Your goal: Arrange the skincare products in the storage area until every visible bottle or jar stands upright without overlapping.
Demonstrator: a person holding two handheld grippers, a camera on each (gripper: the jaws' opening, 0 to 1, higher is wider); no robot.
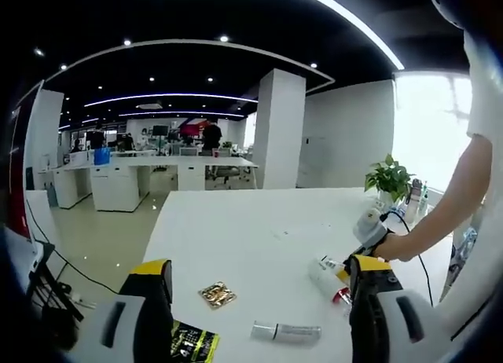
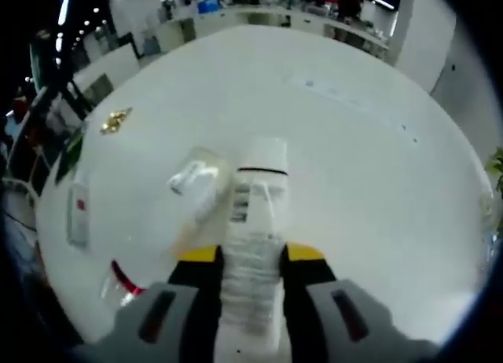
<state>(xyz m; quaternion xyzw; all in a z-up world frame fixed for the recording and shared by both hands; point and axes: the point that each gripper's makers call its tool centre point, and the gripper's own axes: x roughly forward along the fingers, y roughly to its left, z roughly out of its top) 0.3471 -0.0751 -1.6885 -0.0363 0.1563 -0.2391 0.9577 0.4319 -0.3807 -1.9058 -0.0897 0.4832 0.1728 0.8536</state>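
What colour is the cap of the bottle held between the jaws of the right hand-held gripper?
White; the cap of the bottle shows best in the right gripper view.

This is an open-plan office. In the left gripper view a long white table (image 1: pixel 236 237) stands in the foreground on a pale glossy floor (image 1: pixel 102 237). Behind it rows of white desks (image 1: pixel 118 178) carry monitors (image 1: pixel 160 130), and a person (image 1: pixel 211 135) stands among them. Curved light strips (image 1: pixel 169 96) and recessed spotlights (image 1: pixel 224 38) run across the dark ceiling. A square white column (image 1: pixel 279 127) rises mid-room, a potted plant (image 1: pixel 389 178) sits on the table's far edge, and a bright window (image 1: pixel 428 127) fills the wall beside it.
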